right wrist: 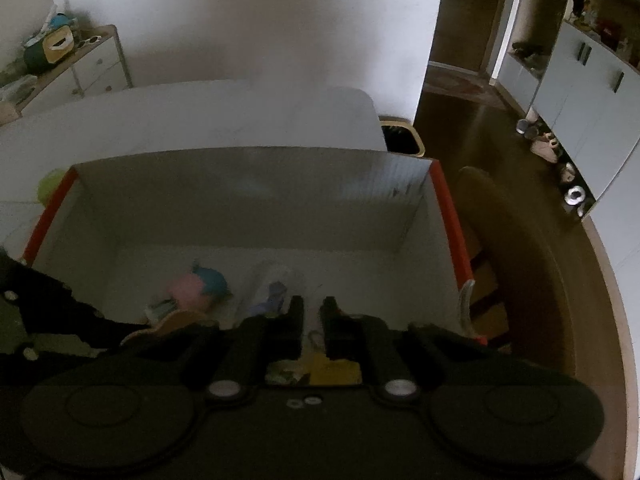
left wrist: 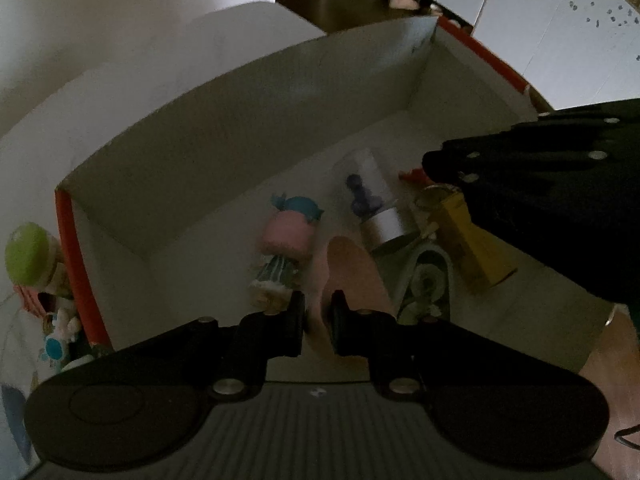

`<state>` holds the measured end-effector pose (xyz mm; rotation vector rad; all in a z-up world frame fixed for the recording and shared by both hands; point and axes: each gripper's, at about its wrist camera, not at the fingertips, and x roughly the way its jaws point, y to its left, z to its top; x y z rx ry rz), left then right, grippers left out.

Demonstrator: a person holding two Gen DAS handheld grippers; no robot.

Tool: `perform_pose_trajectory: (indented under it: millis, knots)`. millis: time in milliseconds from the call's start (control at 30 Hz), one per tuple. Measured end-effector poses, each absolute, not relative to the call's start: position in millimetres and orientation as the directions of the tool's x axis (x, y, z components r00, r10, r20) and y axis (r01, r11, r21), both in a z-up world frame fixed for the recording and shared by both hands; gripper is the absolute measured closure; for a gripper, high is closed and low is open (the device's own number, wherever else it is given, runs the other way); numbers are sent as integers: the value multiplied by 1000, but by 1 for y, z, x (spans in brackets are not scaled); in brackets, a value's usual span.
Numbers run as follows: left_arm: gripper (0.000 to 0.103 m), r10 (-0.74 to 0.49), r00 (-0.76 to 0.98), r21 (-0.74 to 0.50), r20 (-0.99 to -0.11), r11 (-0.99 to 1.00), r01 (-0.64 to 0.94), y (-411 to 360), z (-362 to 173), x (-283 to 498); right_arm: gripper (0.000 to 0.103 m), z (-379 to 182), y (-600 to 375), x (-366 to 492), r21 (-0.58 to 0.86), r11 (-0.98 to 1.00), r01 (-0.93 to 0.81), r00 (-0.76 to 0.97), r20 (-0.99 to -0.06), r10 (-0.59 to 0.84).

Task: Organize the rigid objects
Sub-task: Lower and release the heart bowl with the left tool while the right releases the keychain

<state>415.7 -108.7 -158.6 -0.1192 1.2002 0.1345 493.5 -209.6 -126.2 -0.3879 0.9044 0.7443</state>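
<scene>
A white box with an orange-red rim (left wrist: 240,128) (right wrist: 240,200) fills both views, and both grippers reach down into it. My left gripper (left wrist: 318,312) is shut on a flat tan wooden piece (left wrist: 348,268) (right wrist: 176,322) that runs out between its fingers. On the box floor lie a pink and teal doll (left wrist: 286,236) (right wrist: 192,288), a clear tube with a purple figure (left wrist: 372,200) (right wrist: 272,292), a yellow carton (left wrist: 476,240) (right wrist: 334,368) and a grey pouch (left wrist: 426,280). My right gripper (right wrist: 312,308) (left wrist: 430,164) is shut above the yellow carton. A thin wire loop (right wrist: 314,338) shows in its gap.
Outside the box's left wall stand a green-capped toy (left wrist: 28,256) and other small figures. The box sits on a white table (right wrist: 200,120). A bin (right wrist: 400,136) and a chair (right wrist: 500,220) are to the right, a drawer unit (right wrist: 92,64) at the back left.
</scene>
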Motion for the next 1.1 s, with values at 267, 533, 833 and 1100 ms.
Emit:
perform_pose_trajectory:
  millis: [267, 533, 833, 1100]
  knots:
    - [88, 47, 319, -16, -947, 982, -190, -104, -161, 419, 82, -124, -216, 489, 43, 671, -740, 352, -826, 441]
    - [69, 45, 300, -15, -953, 981, -194, -105, -163, 417, 73, -122, -224, 486, 76, 669, -739, 328, -827, 456]
    - [46, 16, 335, -48, -942, 982, -182, -110, -148, 406, 62, -115, -229, 479, 84, 674, -734, 339, -815, 471]
    - [46, -14, 416, -93, -909, 981, -169, -114, -122, 383, 58, -98, -241, 471, 105, 674, -731, 343, -798, 496]
